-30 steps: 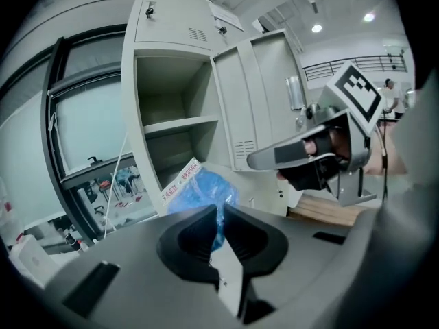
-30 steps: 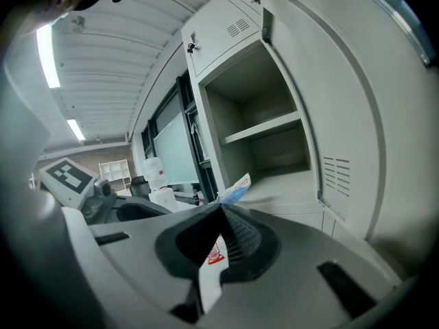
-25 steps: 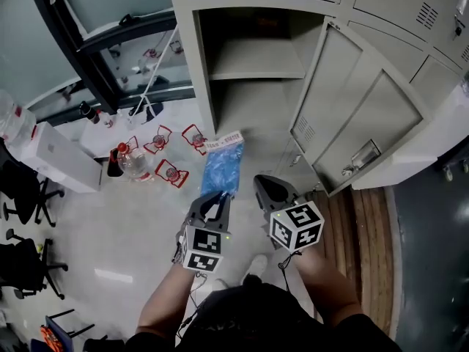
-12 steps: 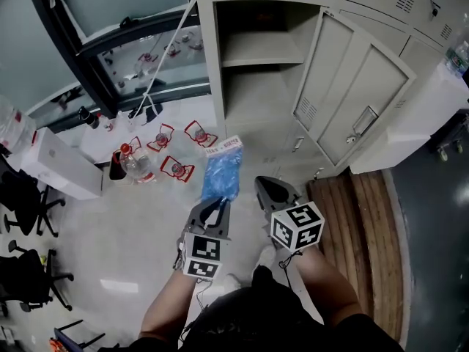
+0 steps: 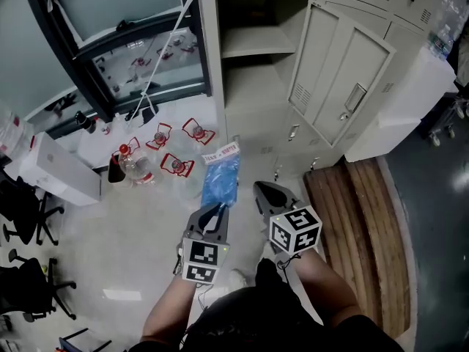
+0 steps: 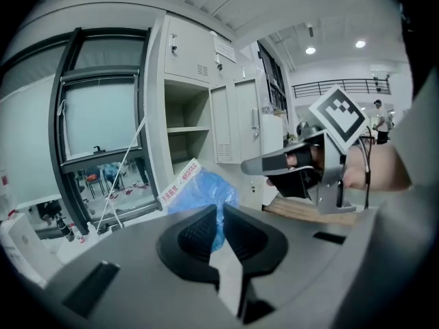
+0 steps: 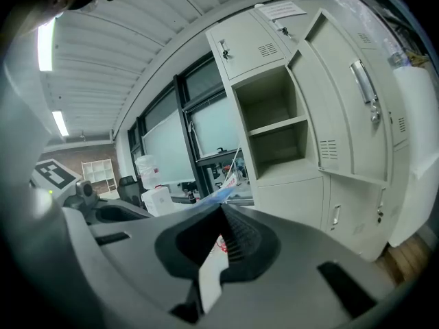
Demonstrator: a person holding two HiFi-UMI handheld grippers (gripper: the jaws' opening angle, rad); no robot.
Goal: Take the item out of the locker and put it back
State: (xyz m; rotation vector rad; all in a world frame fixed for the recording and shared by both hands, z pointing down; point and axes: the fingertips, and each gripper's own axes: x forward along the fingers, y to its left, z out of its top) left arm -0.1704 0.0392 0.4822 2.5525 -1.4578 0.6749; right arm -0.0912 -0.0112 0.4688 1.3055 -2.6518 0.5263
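A blue plastic bag [image 5: 220,180] with a white label strip hangs in the air in front of me, and my left gripper [image 5: 215,211] is shut on its lower end. In the left gripper view the blue bag [image 6: 199,196] sticks out past the closed left gripper [image 6: 220,210]. My right gripper [image 5: 264,192] is level with it just to the right, shut and holding nothing, clear of the bag. The grey locker [image 5: 256,101] stands ahead with its door [image 5: 338,86] swung open to the right. Its compartment shows a bare shelf [image 5: 251,50].
Bottles and red-framed items [image 5: 165,152] sit on the floor left of the locker, beside a white box [image 5: 55,171]. A wooden platform [image 5: 352,233] lies on the right. Black office chairs [image 5: 22,204] stand at the far left. A dark window frame [image 5: 110,42] runs behind.
Both grippers and the bag have drawn back from the locker, which now sits further away and higher in the head view. The left gripper's hold on the bag is unchanged.
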